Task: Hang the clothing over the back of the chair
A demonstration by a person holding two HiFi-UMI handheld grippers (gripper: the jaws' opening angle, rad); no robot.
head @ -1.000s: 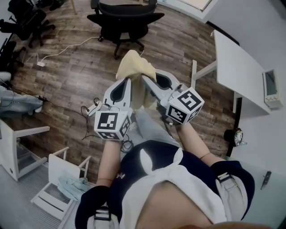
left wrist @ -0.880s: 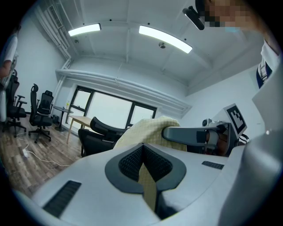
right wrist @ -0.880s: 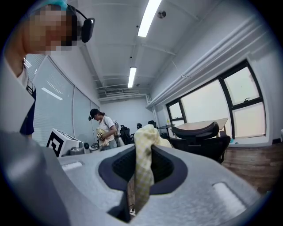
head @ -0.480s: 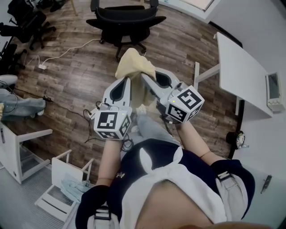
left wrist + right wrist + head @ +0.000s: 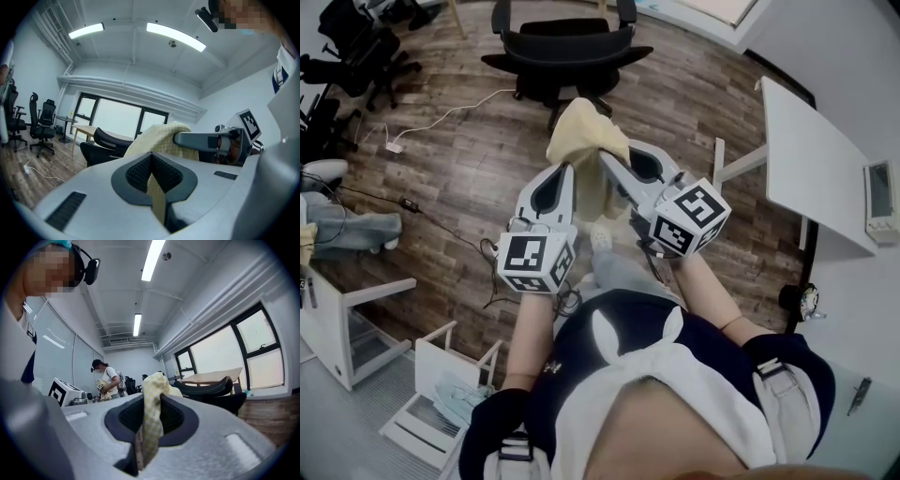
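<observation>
Floor point(image 5: 459, 178): wood planks, cable point(image 5: 441, 101) lying across.
Chair point(image 5: 567, 52): black, beyond cloth point(image 5: 586, 136).
Left gripper point(image 5: 569, 169): clamped on yellow cloth.
Right gripper point(image 5: 603, 156): clamped on same cloth.

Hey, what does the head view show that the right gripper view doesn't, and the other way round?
Head view only: the white cable on the floor, the white table and the white shelf unit. Right gripper view only: a second person standing far off, and the ceiling light strips. Both: the yellow checked garment pinched in the right tongs, and the black office chair ahead.
</observation>
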